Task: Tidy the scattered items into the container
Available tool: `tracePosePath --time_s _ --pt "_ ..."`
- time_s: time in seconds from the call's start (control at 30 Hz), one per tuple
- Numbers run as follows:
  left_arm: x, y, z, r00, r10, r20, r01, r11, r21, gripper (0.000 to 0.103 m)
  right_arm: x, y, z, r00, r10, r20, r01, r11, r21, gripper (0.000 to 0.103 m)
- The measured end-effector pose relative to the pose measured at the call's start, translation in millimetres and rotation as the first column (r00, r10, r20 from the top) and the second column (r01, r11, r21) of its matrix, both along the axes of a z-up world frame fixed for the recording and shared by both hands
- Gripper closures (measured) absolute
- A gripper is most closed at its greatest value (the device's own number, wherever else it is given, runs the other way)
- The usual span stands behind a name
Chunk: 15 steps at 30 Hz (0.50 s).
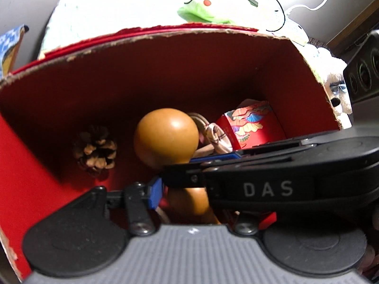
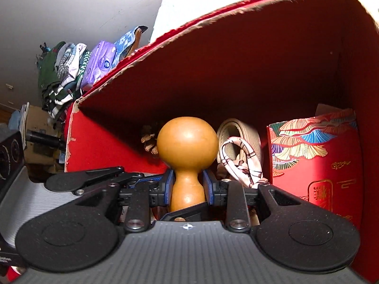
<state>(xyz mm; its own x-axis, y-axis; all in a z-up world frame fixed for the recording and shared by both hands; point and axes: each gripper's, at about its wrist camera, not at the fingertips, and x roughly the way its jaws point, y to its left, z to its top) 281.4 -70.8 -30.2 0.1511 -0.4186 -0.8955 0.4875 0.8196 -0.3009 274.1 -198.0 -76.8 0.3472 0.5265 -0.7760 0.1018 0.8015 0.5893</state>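
1. The right gripper (image 2: 187,187) is closest. It reaches into the red box (image 2: 236,71), and its blue pads (image 2: 168,187) squeeze the thin neck of the brown gourd (image 2: 187,142).
2. The left gripper (image 1: 180,184) is at the same neck. The right gripper crosses over it and hides one side, so nobody can tell if it is pinching.
3. A pine cone (image 1: 94,151), a patterned red box (image 2: 312,165), a rolled belt (image 2: 239,135) and a loop of cloth (image 2: 239,158) also sit inside.

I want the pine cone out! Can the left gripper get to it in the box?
Probably not yet. The pine cone lies open on the box floor, but the left gripper and right gripper both crowd around the gourd.
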Motion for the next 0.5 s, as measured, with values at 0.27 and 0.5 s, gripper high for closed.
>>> tracePosePath --time_s 0.27,0.5 --pt "0.1 4.6 -4.5 0.999 0.023 -0.042 -0.023 1.0 0.0 0.05 1.7 0.9 -2.2 1.0 0.011 -0.018 -0.011 1.0 0.008 0.073" --pt "-0.3 3.5 -5.2 0.999 0.03 -0.041 -0.029 0.999 0.016 0.047 3.1 -0.2 -4.9 0.999 0.015 -0.03 -0.015 1.0 0.025 0.073"
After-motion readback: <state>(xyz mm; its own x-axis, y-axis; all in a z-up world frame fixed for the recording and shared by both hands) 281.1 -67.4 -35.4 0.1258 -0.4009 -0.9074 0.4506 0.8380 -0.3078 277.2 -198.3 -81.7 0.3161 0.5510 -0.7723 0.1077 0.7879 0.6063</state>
